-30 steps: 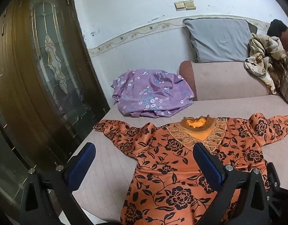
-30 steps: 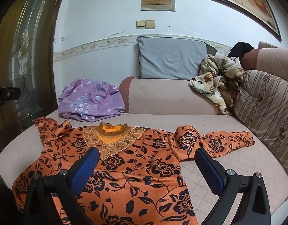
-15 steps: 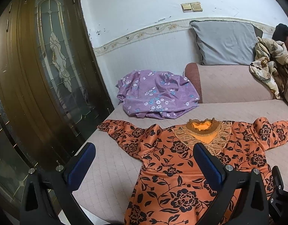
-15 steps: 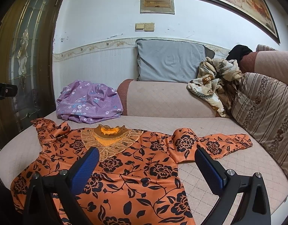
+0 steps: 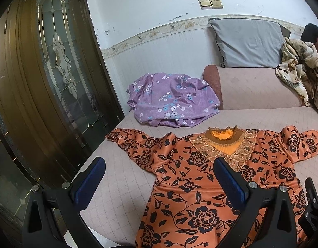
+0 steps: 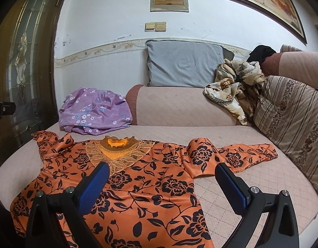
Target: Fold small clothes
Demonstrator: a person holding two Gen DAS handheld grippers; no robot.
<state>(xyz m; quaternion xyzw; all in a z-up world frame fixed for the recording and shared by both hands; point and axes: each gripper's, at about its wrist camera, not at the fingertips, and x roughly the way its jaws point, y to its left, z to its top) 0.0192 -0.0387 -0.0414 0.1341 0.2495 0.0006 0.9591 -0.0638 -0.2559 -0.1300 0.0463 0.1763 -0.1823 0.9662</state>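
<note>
on the sofa seat, one top spread flat and no fold started

from my left wrist camera, my left gripper (image 5: 159,177) hangs above the seat with its blue-padded fingers (image 5: 90,181) spread wide and nothing between them. the orange floral top (image 5: 190,186) lies face up on the quilted sofa seat (image 5: 117,186), neckline away from me, its near sleeve (image 5: 134,140) stretched out toward the wooden door (image 5: 45,82). i judge the laying-out done and every fold left: sleeves in, then the body over. the cloth looks thin and satiny, with a faint sheen, a lace yoke (image 5: 225,148) and a frilled collar. behind it a purple flowered garment (image 5: 171,101) sits in a soft crumpled heap, apparently unfolded.

from my right wrist camera, my right gripper (image 6: 161,177) is likewise wide open and empty, above the top's right half. the far sleeve (image 6: 241,155) runs out toward the striped cushion (image 6: 293,128), buckled into a ridge at the shoulder, so it may need smoothing. a cream patterned cloth (image 6: 231,88) lies bunched on the sofa back beside a grey pillow (image 6: 183,64).
</note>
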